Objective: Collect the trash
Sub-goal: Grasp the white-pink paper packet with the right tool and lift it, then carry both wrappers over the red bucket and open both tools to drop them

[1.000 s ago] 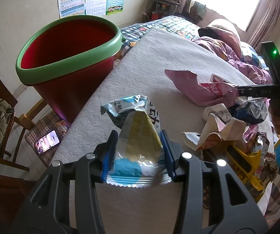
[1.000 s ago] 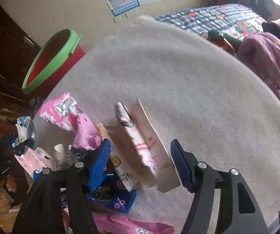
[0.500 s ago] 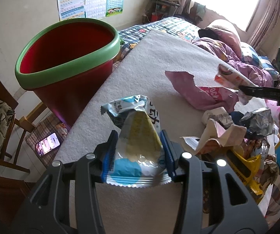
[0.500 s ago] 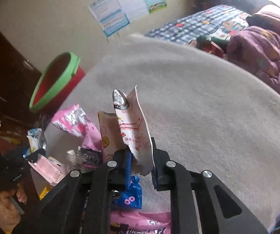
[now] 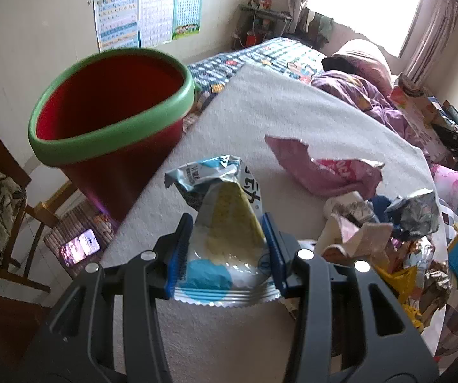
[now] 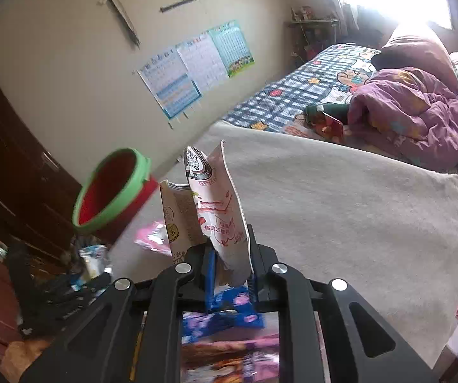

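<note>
My left gripper [image 5: 225, 249] is shut on a blue, white and yellow snack wrapper [image 5: 221, 220] and holds it above the grey blanket [image 5: 293, 111]. A red bin with a green rim [image 5: 110, 127] stands at the blanket's left edge. In the right wrist view my right gripper [image 6: 230, 265] is shut on a pale pink wrapper [image 6: 221, 210], raised upright, with a beige wrapper [image 6: 178, 220] beside it. The bin [image 6: 110, 188] lies to the left, beyond it. A pink wrapper [image 5: 321, 172] and a pile of crumpled wrappers [image 5: 388, 223] lie on the blanket at right.
A bed with a checked sheet [image 6: 296, 95] and a purple quilt [image 6: 420, 108] lies beyond the blanket. A wooden chair [image 5: 2, 210] and a lit phone [image 5: 80, 245] are on the floor at left. Posters [image 5: 147, 16] hang on the wall.
My right gripper closed on the pale pink wrapper and lifted it off the blanket, tilting upward. The left gripper kept its hold and hardly moved.
</note>
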